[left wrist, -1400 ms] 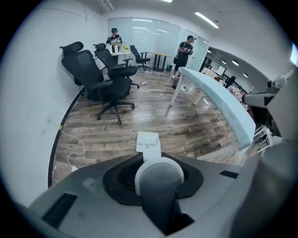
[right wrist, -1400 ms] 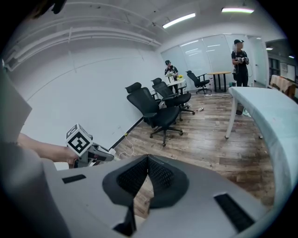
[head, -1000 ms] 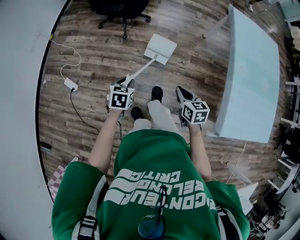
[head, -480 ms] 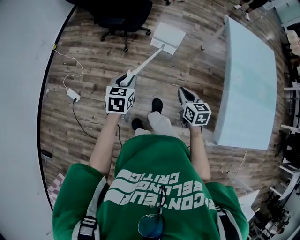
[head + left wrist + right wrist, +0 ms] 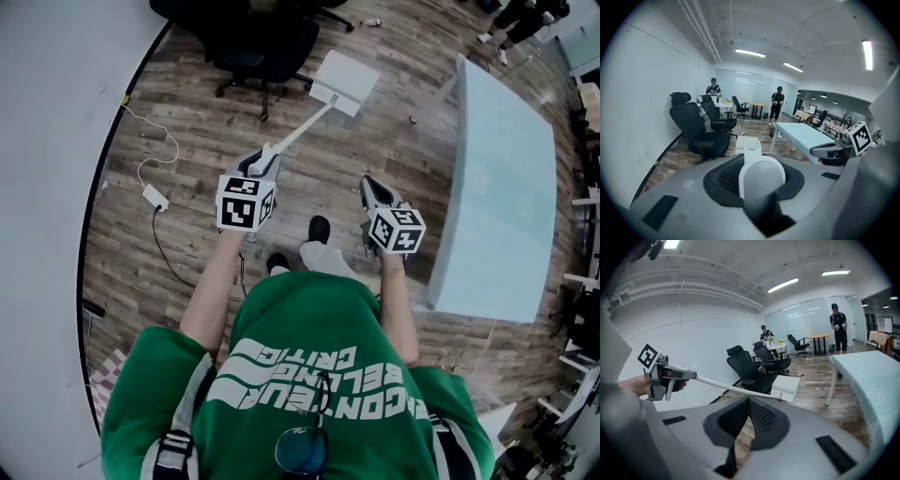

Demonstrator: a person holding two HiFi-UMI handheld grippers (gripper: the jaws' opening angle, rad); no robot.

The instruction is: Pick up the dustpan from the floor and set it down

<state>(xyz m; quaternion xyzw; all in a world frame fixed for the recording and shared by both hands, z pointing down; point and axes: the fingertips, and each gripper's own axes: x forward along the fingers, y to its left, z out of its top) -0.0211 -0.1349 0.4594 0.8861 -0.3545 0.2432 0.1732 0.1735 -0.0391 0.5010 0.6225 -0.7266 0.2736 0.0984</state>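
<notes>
The white dustpan (image 5: 345,82) hangs a little above the wooden floor on its long white handle (image 5: 302,129). My left gripper (image 5: 261,161) is shut on the near end of that handle (image 5: 761,180), and the pan (image 5: 746,146) shows beyond it. In the right gripper view the pan (image 5: 786,388) hangs in front of a black chair, with the left gripper (image 5: 677,375) at the far left. My right gripper (image 5: 372,190) is held beside the person's legs. Its pads (image 5: 749,404) meet with nothing between them.
Black office chairs (image 5: 267,42) stand just beyond the dustpan. A long pale table (image 5: 502,178) runs along the right. A cable with a power adapter (image 5: 155,197) lies on the floor by the white wall at left. Two people (image 5: 777,101) stand far back.
Both grippers have risen. The dustpan has come up with the left gripper and swung farther out toward the chairs.
</notes>
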